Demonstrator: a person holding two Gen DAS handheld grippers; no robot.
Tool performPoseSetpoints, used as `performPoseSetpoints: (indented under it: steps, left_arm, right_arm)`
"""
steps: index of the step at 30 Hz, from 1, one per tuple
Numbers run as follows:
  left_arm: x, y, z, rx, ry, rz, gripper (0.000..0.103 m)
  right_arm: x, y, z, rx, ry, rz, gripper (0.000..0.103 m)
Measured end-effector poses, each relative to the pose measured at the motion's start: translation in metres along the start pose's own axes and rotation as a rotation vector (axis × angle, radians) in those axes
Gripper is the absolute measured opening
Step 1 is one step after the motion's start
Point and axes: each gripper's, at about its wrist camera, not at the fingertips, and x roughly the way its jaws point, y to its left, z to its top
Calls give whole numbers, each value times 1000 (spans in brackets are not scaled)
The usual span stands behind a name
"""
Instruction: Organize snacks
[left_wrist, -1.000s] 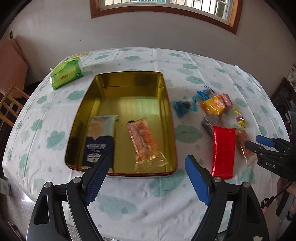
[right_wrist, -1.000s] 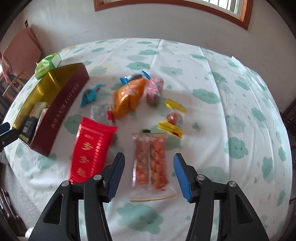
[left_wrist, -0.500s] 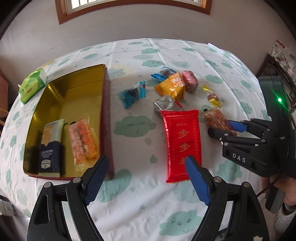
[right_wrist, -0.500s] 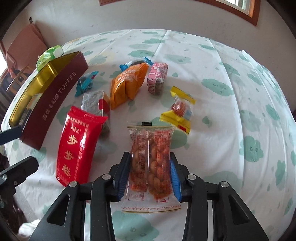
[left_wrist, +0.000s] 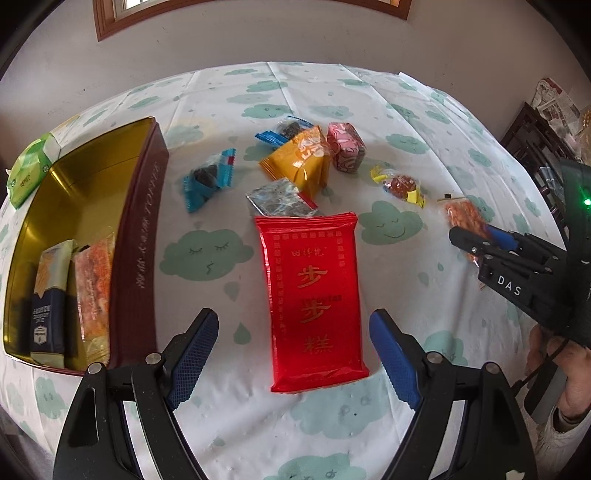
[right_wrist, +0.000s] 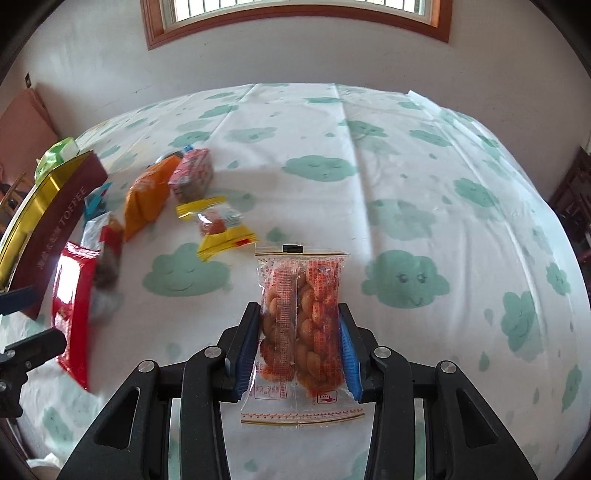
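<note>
My left gripper (left_wrist: 291, 321) hangs open over the near end of a flat red packet (left_wrist: 312, 291), which lies on the cloud-print cloth; the blue pads stand clear of it on both sides. My right gripper (right_wrist: 298, 314) is shut on a clear peanut packet (right_wrist: 301, 302), pads pressing its two long sides. In the left wrist view that gripper (left_wrist: 476, 240) comes in from the right with the packet (left_wrist: 463, 216) in its tip. The gold tin (left_wrist: 136, 236) at the left holds a blue-and-yellow biscuit packet (left_wrist: 50, 295) and another peanut packet (left_wrist: 94, 291).
Loose snacks lie beyond the red packet: an orange packet (left_wrist: 301, 162), a pink one (left_wrist: 347, 146), a blue wrapper (left_wrist: 208, 179), a silvery packet (left_wrist: 280, 197), a yellow-ended candy (left_wrist: 400, 184). A green tissue pack (left_wrist: 29, 173) sits behind the tin. A hand (left_wrist: 569, 369) is at the right edge.
My left gripper swung right from over the tin to over the red packet, still open. My right gripper went from open to shut on the peanut packet.
</note>
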Motion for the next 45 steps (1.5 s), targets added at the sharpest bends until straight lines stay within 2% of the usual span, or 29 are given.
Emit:
performPoseSetpoints:
  steps: [7, 15, 19, 22, 27, 30, 32, 35, 39, 45]
  left_arm:
    - [14, -5, 0, 2, 12, 49, 78]
    - [18, -5, 1, -2, 38, 9, 49]
    - [18, -7, 1, -7, 44, 10, 49]
    - [18, -3, 2, -35, 55, 7, 53]
    - [18, -2, 5, -52, 69, 53, 67]
    - [17, -1, 8, -70, 85, 57, 67]
    - [16, -2, 9, -73, 95, 65, 63]
    - [12, -3, 11, -78, 85, 49, 49]
    - [9, -2, 11, -86, 81, 34, 42]
    - [6, 1, 9, -74, 86, 28, 40]
  right_arm:
    - [4, 0, -1, -8, -65, -30, 41]
    - [5, -1, -1, -4, -68, -29, 42]
    - [5, -1, -1, -3, -68, -28, 42]
    - [5, -1, -1, -3, -68, -28, 42]
    - [5, -1, 0, -2, -68, -24, 43]
    - [6, -1, 0, -4, -68, -23, 44]
    - [5, 0, 0, -4, -68, -23, 44]
    - [5, 1, 0, -5, -68, -21, 46]
    - [6, 2, 0, -6, -67, -21, 46]
    - [6, 1, 0, -6, -67, -22, 46]
